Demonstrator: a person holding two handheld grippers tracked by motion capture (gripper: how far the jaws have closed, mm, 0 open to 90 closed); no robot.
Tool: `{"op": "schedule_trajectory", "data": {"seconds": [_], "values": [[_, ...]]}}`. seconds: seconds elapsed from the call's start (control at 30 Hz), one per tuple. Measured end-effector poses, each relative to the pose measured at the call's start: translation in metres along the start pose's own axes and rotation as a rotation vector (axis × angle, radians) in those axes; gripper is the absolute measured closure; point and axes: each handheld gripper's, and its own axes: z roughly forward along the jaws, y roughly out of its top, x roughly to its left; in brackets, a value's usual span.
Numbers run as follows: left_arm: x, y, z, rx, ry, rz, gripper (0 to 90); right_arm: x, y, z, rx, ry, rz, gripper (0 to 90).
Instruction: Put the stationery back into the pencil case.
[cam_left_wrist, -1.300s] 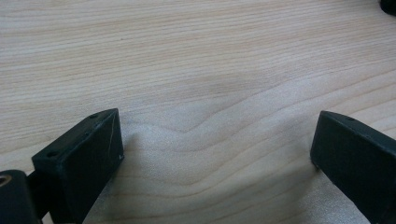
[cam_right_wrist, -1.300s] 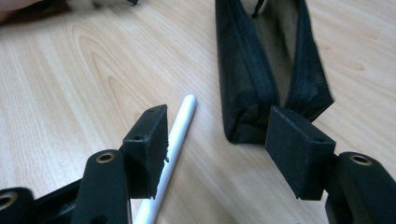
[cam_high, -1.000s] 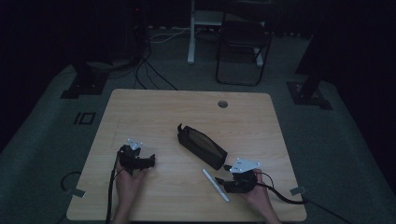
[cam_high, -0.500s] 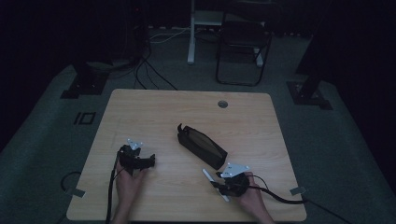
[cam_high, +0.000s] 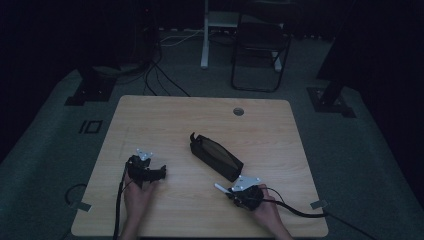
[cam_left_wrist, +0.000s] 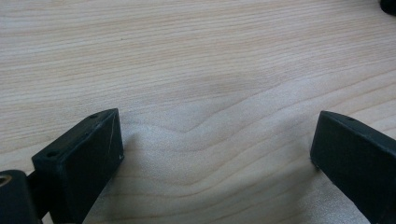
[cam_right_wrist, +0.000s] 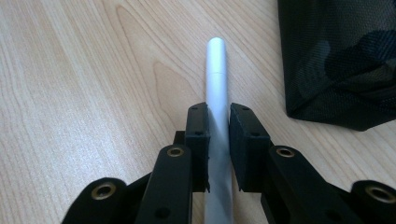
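Right gripper (cam_right_wrist: 218, 140): low over the table, jaws clamped on a white pen (cam_right_wrist: 216, 84) beside the black pouch (cam_right_wrist: 341, 60).
Left gripper (cam_left_wrist: 217, 154): jaws wide apart over bare wood.
Table (cam_high: 150, 115): pale wood; dark room, chair (cam_high: 260, 45) behind.

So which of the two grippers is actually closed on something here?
The right gripper, its jaws clamped on the white pen beside the black mesh pouch. The left gripper gapes over bare table.

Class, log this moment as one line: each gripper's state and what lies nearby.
left gripper: open, over bare table | right gripper: shut on white pen | black mesh pouch: beside pen
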Motion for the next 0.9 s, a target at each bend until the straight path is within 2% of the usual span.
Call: {"op": "schedule_trajectory", "data": {"seconds": [0.13, 0.3, 0.9], "values": [[0.0000, 0.0000, 0.0000, 0.000, 0.000, 0.000, 2.9, -0.0009, 0.0000, 0.0000, 0.001, 0.004, -0.006, 78.5], [0.0001, 0.0000, 0.0000, 0.000, 0.000, 0.001, 2.8, -0.0061, -0.0027, 0.0000, -0.016, 0.036, 0.024, 78.4], [0.0001, 0.0000, 0.0000, 0.001, 0.000, 0.001, 2.8, -0.0061, -0.0017, -0.0037, -0.013, 0.049, 0.015, 78.9]]}}
